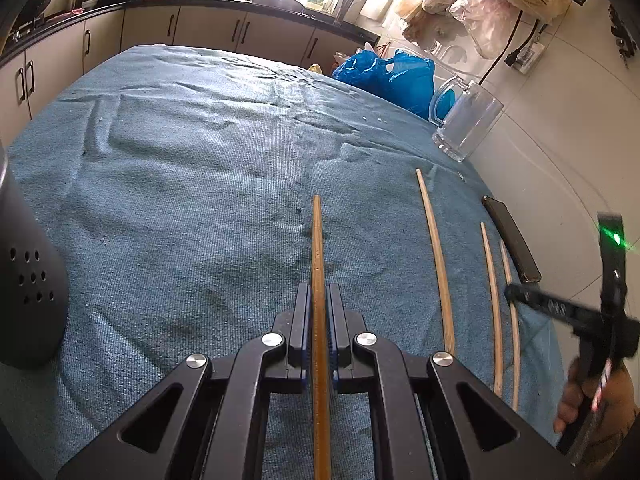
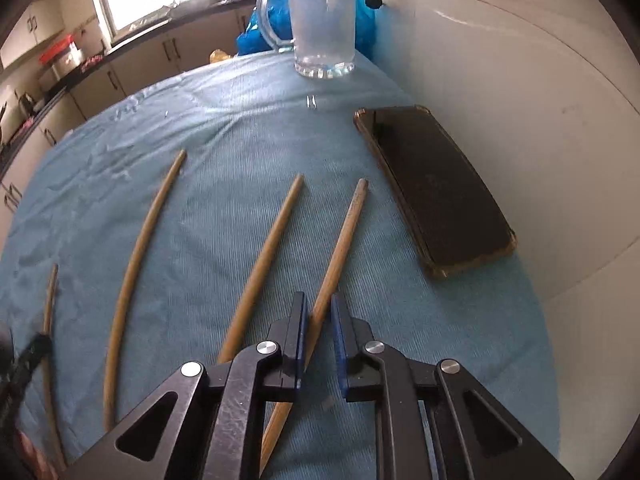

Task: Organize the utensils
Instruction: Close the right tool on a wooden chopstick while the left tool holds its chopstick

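Note:
Several wooden chopsticks lie on a blue cloth. My left gripper is shut on one chopstick, which points forward between its pads. Three more chopsticks lie to its right. In the right wrist view my right gripper is open, its jaws on either side of the rightmost chopstick lying on the cloth. Two other chopsticks lie to its left. A clear glass mug stands upright at the far edge; it also shows in the left wrist view.
A black phone lies on the cloth right of the chopsticks, near the white wall. A blue plastic bag sits behind the mug. A black perforated holder stands at the left. Kitchen cabinets run along the back.

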`<state>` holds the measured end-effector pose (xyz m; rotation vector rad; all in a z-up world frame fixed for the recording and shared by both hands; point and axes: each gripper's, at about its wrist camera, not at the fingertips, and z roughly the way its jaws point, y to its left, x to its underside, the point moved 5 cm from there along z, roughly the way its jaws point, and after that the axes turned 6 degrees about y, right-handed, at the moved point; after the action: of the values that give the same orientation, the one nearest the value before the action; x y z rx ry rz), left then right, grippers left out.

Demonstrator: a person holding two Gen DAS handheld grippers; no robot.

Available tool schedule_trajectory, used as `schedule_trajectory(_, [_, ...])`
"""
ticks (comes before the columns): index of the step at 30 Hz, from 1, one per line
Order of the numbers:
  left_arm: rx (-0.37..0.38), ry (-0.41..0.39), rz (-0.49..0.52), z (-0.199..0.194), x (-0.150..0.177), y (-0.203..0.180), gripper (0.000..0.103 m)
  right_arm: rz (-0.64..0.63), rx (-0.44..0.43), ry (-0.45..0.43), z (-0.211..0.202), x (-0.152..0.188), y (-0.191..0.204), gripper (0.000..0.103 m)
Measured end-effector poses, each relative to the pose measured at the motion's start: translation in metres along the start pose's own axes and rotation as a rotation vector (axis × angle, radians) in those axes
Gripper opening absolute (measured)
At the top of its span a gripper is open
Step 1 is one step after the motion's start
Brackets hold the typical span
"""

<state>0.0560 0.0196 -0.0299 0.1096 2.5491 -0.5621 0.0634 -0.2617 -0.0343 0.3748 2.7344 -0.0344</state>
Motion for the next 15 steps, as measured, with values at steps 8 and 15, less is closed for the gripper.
schedule_trajectory(8, [0.053, 0.025, -0.015, -0.002, 0.002, 0.004, 0.007, -0.156, -0.069, 0.150, -0.035, 0.079, 0.002, 0.016])
schedule_trajectory(15, [0.103, 0.108, -0.056, -0.010, 0.011, 0.008, 0.007, -0.177, -0.149, 0.145, -0.046, 0.096, -0.007, 0.047])
